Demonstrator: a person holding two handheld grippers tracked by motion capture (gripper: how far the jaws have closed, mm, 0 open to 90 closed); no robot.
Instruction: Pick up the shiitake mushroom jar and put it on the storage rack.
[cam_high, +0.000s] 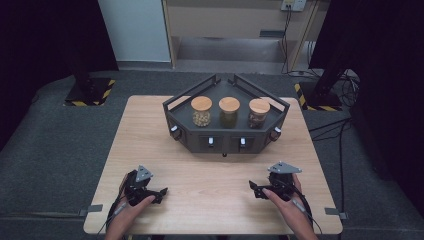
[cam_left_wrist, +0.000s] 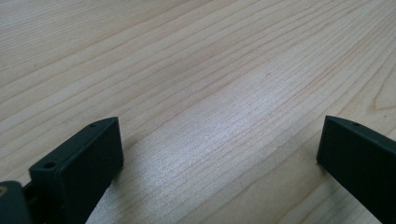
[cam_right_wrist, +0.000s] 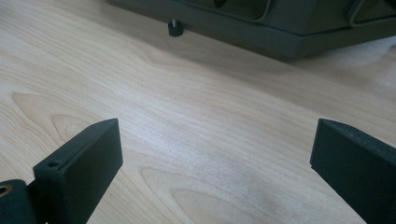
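Three wood-lidded jars (cam_high: 229, 111) stand in a row in one dark rack (cam_high: 176, 102) at the table's (cam_high: 210, 170) far middle. Near, two grippers rest apart: left gripper (cam_high: 161, 192) and right gripper (cam_high: 253, 188), jaws spread, empty.

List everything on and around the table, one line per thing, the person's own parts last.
jars: three, clear glass with light wooden lids, in a row inside the rack
rack: one, dark grey, angular with rails, far middle of the table
table: one, light wood
stand bases: two, black with yellow-black hazard stripes, on the grey floor beyond the table's far corners
left gripper: one, black, jaws apart, near left of the table
right gripper: one, black, jaws apart, near right
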